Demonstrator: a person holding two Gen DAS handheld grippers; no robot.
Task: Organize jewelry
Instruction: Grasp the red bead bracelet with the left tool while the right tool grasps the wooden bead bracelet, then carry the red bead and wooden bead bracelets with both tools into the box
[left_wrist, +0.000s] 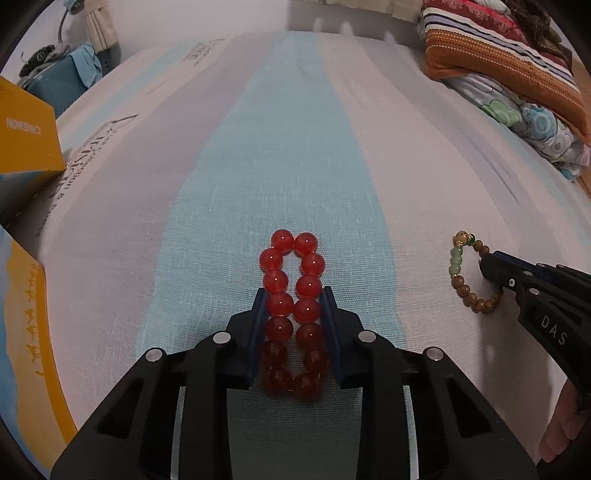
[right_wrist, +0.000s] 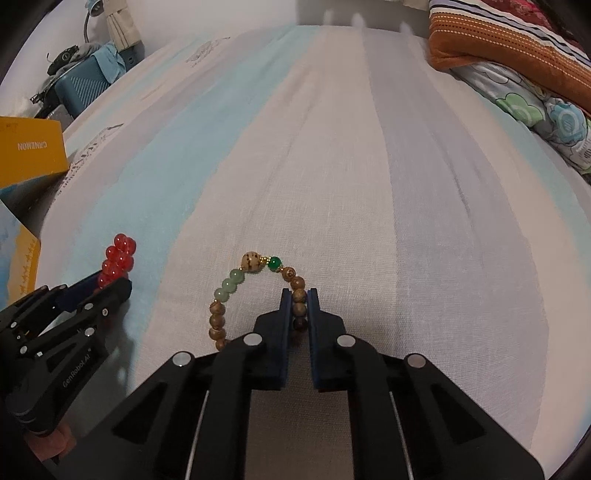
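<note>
On the striped bedsheet (left_wrist: 295, 147), take the red bead bracelet (left_wrist: 291, 295) as your landmark. To its left, well apart, stand the yellow boxes (left_wrist: 26, 147) at the edge of the bed; they look like the place where the jewelry should go, but this is only my judgement.

Your left gripper (left_wrist: 293, 299) has its jaws narrow around the red bracelet and presses it from both sides, so the loop is squeezed into two rows of beads. Its long axis runs straight away from you, along the blue stripe, and the far end points to the head of the bed.

To the right of the red bracelet, near it, lies the wooden bead bracelet (right_wrist: 255, 291) with green beads. Your right gripper (right_wrist: 299, 301) has its jaws almost closed on the right side of this loop; the rest is open and round, with the big pale bead at the far end.

You seem to be at the grasping step with both pieces. Next you must lift slowly, so that no beads slip out.
</note>
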